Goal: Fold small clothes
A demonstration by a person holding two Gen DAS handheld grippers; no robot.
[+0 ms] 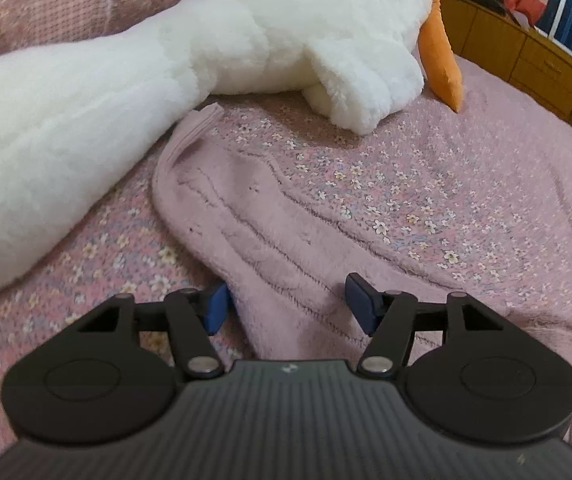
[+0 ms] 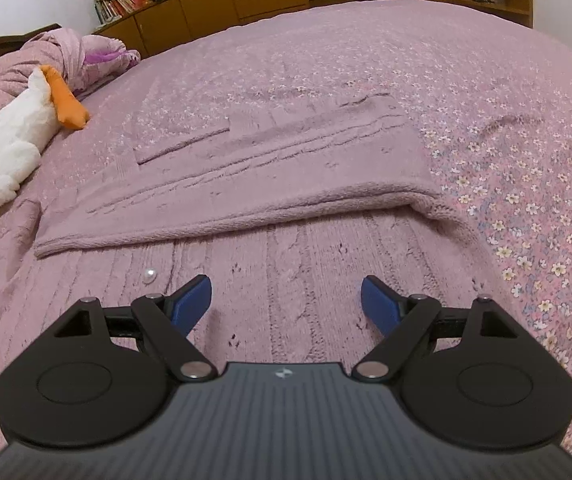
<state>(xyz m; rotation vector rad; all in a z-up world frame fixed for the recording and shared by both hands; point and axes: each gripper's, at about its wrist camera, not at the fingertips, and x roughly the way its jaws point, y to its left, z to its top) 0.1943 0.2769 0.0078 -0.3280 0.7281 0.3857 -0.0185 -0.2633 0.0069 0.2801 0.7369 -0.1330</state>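
A mauve knitted cardigan (image 2: pixel 270 184) lies flat on a flowered bedspread (image 2: pixel 526 220), one side already folded over. The left tongs (image 1: pixel 286 304) hover, jaws apart and empty, over its sleeve (image 1: pixel 246 216) beside a white plush goose (image 1: pixel 166 60). The right tongs (image 2: pixel 286 304), wide open and empty, hover over the near panel, probably ready for the next fold.

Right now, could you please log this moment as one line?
pink knitted sweater: partly folded on bed | left gripper: open over it | right gripper: open
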